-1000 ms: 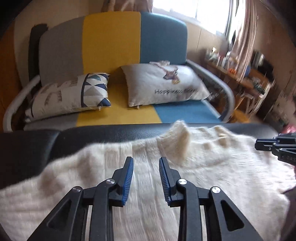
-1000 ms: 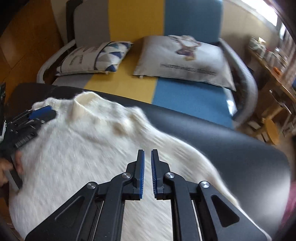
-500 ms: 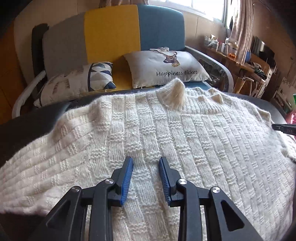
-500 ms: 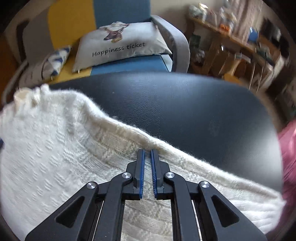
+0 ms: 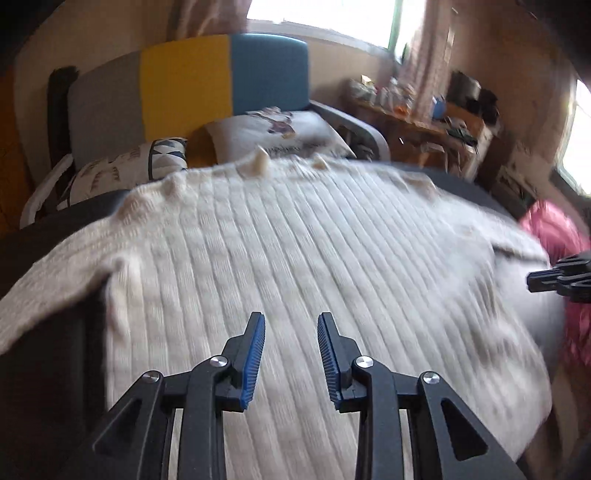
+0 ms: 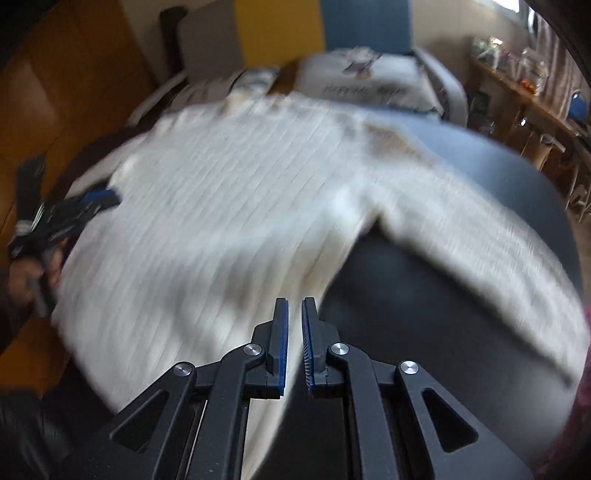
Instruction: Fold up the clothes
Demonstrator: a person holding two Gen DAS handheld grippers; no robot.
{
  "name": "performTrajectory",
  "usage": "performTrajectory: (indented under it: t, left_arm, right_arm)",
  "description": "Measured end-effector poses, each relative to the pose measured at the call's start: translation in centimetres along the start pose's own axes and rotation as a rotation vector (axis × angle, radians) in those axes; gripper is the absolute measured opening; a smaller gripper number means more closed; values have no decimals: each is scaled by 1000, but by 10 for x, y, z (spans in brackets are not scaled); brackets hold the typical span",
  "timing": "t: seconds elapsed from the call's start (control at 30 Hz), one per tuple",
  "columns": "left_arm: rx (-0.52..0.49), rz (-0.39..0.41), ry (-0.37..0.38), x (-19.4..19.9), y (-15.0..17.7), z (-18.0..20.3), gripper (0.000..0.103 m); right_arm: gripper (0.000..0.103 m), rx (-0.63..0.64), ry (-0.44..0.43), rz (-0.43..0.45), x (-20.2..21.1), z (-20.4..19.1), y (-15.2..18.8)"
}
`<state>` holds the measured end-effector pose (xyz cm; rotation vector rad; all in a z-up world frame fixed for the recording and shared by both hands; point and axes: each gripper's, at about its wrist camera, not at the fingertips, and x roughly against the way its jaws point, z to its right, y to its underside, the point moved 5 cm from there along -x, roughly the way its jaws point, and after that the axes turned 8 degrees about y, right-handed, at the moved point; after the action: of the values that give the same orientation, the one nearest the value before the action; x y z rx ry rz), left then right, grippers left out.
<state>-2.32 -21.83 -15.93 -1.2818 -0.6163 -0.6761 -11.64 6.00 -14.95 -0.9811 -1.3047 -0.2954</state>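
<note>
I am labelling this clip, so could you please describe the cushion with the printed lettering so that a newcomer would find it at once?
Start at the grey, yellow and blue sofa beyond the cream ribbed knit sweater. Two cushions lie on its seat; the pale grey cushion with a dark cartoon print rests against the blue section. Its neighbour, the cushion with blue and white triangles, carries a geometric pattern instead.

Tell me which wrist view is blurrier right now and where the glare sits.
Right wrist view: heavy motion smear over the white knit sweater and the pillows; only the right gripper is sharp. Left wrist view: milder blur, knit ribs still readable around the left gripper; the window is blown out white.
</note>
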Motion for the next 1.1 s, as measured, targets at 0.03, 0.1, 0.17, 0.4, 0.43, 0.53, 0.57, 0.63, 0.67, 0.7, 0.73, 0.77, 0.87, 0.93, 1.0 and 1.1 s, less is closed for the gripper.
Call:
performTrajectory:
  t: [0.03, 0.1, 0.17, 0.4, 0.43, 0.53, 0.57, 0.63, 0.67, 0.7, 0.73, 0.77, 0.87, 0.93, 1.0, 1.1]
  left_arm:
    - [-18, -1, 13, 7, 8, 7, 30]
    - [-77, 6, 5, 23, 24, 20, 30]
    - [-78, 6, 1, 34, 37, 24, 30]
    - [182, 29, -20, 73, 76, -26, 30]
    - [235, 35, -25, 80, 82, -39, 30]
    - [392, 60, -8, 105, 103, -77, 30]
    - [446, 66, 4, 113, 111, -90, 30]
    - [529, 87, 16, 128, 127, -111, 30]
    - [554, 92, 19, 133, 134, -118, 30]
    - [579, 96, 22, 138, 140, -124, 30]
    - [589, 98, 22, 139, 144, -127, 30]
    - [592, 95, 30, 140, 147, -127, 30]
    - [538, 74, 46, 131, 144, -112, 30]
    - [496, 48, 42, 122, 142, -101, 30]
    - [456, 7, 24, 109, 141, -90, 30]
    - [450, -6, 25, 98, 142, -82, 30]
  right_arm:
    - [26, -4, -11, -6, 5, -6, 16]
    - [52, -43, -38, -32, 11, -14, 50]
    - [54, -93, -48, -46, 13, -13, 73]
    - [54, -243, -127, 2, 4, -5, 101]
    - [54, -261, -140, 11, 2, -5, 103]
    - [54, -313, -181, 37, -3, -3, 109]
    - [55, -320, -189, 45, -5, -3, 109]
    - [63, -308, -191, 56, -8, -9, 106]
    - [67, -304, -189, 59, -9, -11, 104]
    - [67, -301, -184, 57, -10, -12, 104]
    - [67, -293, -169, 54, -10, -13, 104]
    - [63, -278, -142, 48, -10, -15, 104]
    - [22, -243, -57, 32, -10, -17, 102]
    - [14, -253, -55, 25, -10, -16, 104]
    - [14, -245, -46, 24, -10, -17, 106]
    - [14, -228, -30, 21, -10, -19, 107]
